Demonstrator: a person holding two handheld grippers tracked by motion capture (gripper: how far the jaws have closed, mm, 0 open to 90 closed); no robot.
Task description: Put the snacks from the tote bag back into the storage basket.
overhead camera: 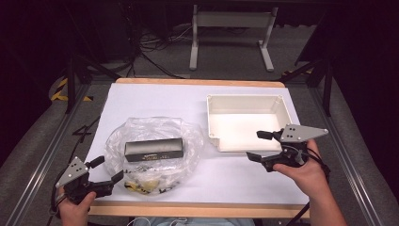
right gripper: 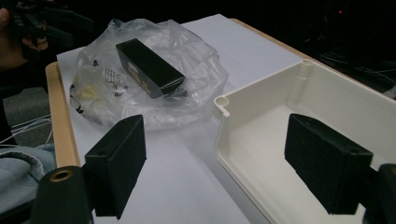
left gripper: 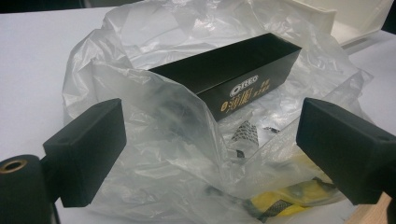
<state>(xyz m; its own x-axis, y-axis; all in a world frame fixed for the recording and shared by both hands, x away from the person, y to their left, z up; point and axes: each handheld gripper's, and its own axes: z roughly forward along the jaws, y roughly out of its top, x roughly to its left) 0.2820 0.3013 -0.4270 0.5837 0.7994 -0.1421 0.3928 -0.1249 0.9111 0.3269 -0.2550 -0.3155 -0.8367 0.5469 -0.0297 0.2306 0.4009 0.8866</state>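
High view – bag: a clear plastic bag (overhead camera: pixel 153 153) lies at the near left of the white table (overhead camera: pixel 155 96), with a black box (overhead camera: pixel 153 149) and small yellow packets (overhead camera: pixel 141 186) inside it.
High view – tray: the white tray (overhead camera: pixel 244 122) at the right looks empty, so by my reading nothing has gone across yet – all the unpacking is left.
High view – grippers: the left gripper (overhead camera: pixel 106 172) sits at the bag's near-left edge, jaws apart; the right gripper (overhead camera: pixel 256 146) hangs over the tray's near rim, jaws apart, holding nothing.
Left gripper view: both jaws stand wide around crumpled plastic – not pressing it; the box lies beyond, half under a fold.
Right gripper view: jaws wide over the tray's corner, the bag well off to the left.
In the way: loose plastic folds cover the box and packets.
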